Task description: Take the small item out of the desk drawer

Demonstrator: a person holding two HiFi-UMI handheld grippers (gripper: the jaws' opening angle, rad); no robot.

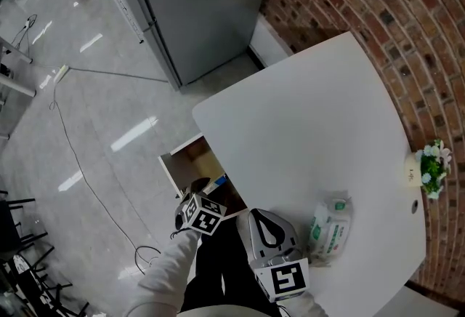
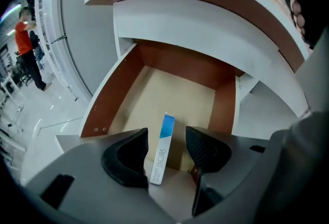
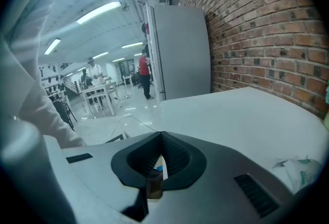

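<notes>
The desk drawer [image 1: 182, 160] is pulled open under the white desk [image 1: 305, 112]. Inside it a slim blue-and-white box [image 2: 163, 150] stands on its narrow edge over the drawer's tan floor [image 2: 169, 94]; its blue end [image 1: 220, 179] also shows in the head view. My left gripper [image 2: 167, 138] reaches into the drawer, open, one jaw on each side of the box with gaps showing. In the head view the left gripper [image 1: 200, 188] sits at the drawer's front. My right gripper [image 1: 263, 217] hovers over the desk's near edge, and the right gripper view shows this gripper [image 3: 161, 141] shut and empty.
A green-and-white wipes pack [image 1: 330, 227] lies on the desk to the right of my right gripper. A small potted plant [image 1: 434, 166] stands by the brick wall. A tall grey cabinet [image 1: 196, 3] rises beyond the desk. A cable [image 1: 80, 177] runs across the floor.
</notes>
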